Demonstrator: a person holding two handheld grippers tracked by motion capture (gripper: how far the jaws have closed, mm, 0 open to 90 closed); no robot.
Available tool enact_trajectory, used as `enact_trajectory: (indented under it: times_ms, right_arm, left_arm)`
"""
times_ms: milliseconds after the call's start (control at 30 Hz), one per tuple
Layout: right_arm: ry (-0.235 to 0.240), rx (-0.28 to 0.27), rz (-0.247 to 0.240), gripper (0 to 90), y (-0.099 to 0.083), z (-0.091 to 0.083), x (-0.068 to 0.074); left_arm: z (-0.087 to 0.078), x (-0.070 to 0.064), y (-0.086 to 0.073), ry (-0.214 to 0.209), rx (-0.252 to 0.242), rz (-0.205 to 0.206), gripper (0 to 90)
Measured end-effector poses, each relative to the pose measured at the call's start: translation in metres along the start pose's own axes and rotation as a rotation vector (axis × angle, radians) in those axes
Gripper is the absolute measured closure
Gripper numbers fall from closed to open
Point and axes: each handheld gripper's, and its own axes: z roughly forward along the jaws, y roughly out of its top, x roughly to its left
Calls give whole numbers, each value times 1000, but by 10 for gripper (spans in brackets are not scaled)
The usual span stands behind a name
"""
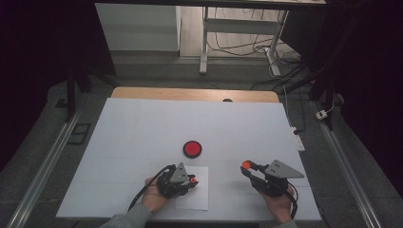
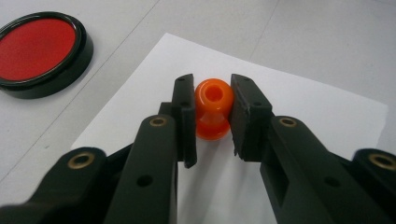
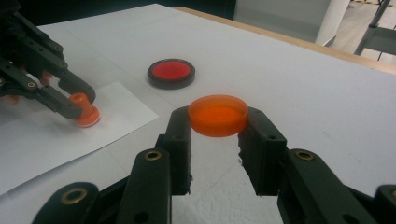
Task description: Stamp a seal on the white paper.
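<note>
Standing upright on a white sheet of paper [image 2: 299, 107], a small orange stamp [image 2: 213, 109] with a rounded, holed top and a wider base is gripped between the narrowed jaws of the left tool [image 2: 212, 116]; in the right gripper view its base is seen resting on the paper. An orange round cap [image 3: 218, 115], shallow and translucent, is clamped at its rim by the right tool [image 3: 215, 140] and is held above the desk [image 1: 142, 123], well apart from the stamp. A red ink pad [image 1: 192, 148] in a black round case lies on the desk just beyond the paper, between the two tools and farther from the person. Nothing is seen lying between the stamp and the pad. The desk is covered in white, with a wooden edge [image 1: 190, 93] at its far side.
</note>
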Motion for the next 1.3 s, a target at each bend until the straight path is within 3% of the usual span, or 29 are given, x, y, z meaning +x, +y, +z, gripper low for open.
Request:
enact_trajectory:
  times_ms: [767, 833, 933, 1300]
  right_arm:
    - [-3, -3, 1, 644, 1, -2, -1]
    - [-4, -4, 0, 644, 1, -2, 0]
    - [-4, -7, 1, 644, 1, -3, -1]
    - [-3, -6, -2, 644, 1, -2, -1]
  left_arm:
    - [0, 0, 0, -1, -6, -7, 726]
    - [-2, 3, -1, -29, -34, -27, 725]
    - [-14, 6, 6, -53, -139, -65, 725]
    - [-30, 12, 8, -51, -184, -107, 724]
